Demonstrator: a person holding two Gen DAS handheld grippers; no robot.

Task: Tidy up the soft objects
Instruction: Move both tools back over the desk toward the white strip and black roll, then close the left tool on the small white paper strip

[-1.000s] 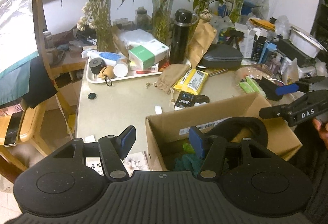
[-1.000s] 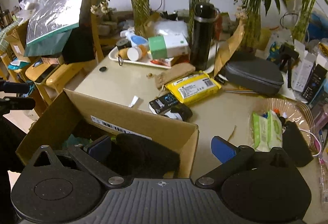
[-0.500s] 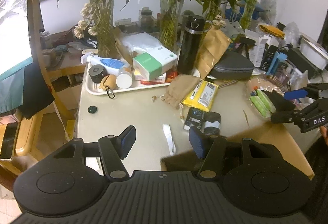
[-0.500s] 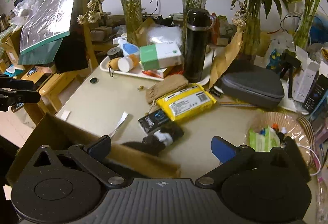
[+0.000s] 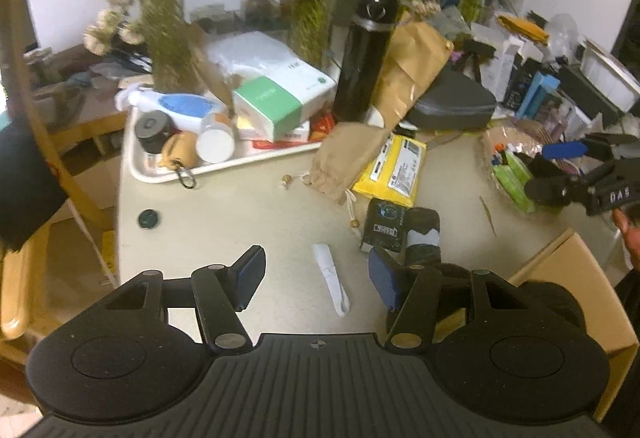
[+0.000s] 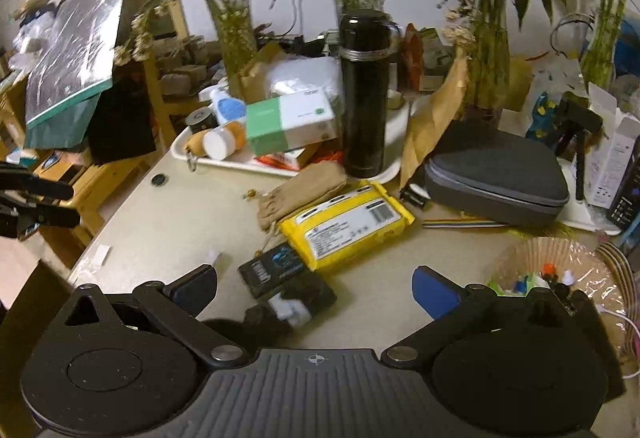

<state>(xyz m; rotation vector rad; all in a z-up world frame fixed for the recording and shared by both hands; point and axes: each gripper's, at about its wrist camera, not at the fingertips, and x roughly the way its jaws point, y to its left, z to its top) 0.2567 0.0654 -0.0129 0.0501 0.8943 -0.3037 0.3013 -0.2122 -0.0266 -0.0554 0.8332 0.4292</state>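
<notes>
A crowded table (image 5: 224, 222) fills both views, plants and clutter banked along its far side. At the near right edge in the left wrist view sits the cardboard box (image 5: 576, 278), only its corner flap showing, so what lies inside it cannot be read from here.

Further back stands a white tray (image 6: 288, 167) loaded with a black flask (image 6: 366, 93) and a green-and-white carton (image 6: 290, 123). Just in front of the tray lies the tan drawstring pouch (image 6: 302, 189), soft and slumped, touching the yellow wipes pack (image 6: 346, 224). Nearer still, a dark packet (image 6: 274, 268) lies against a rolled dark sock bundle (image 6: 296, 302) with a pale band, flat on the tabletop.

Now the tools. The right gripper (image 6: 314, 288) hovers directly over that bundle, fingers spread wide and grasping nothing. The left gripper (image 5: 316, 278) is released too, empty, a scrap of white paper (image 5: 332, 278) lying between its pads and the bundle just beyond its right finger.

This looks like the reach for the next soft item. The sock bundle seems the likely pick: the right gripper needs to drop, straddle the roll across its narrow side, and close without snagging the dark packet alongside. Then it goes across to the box.
</notes>
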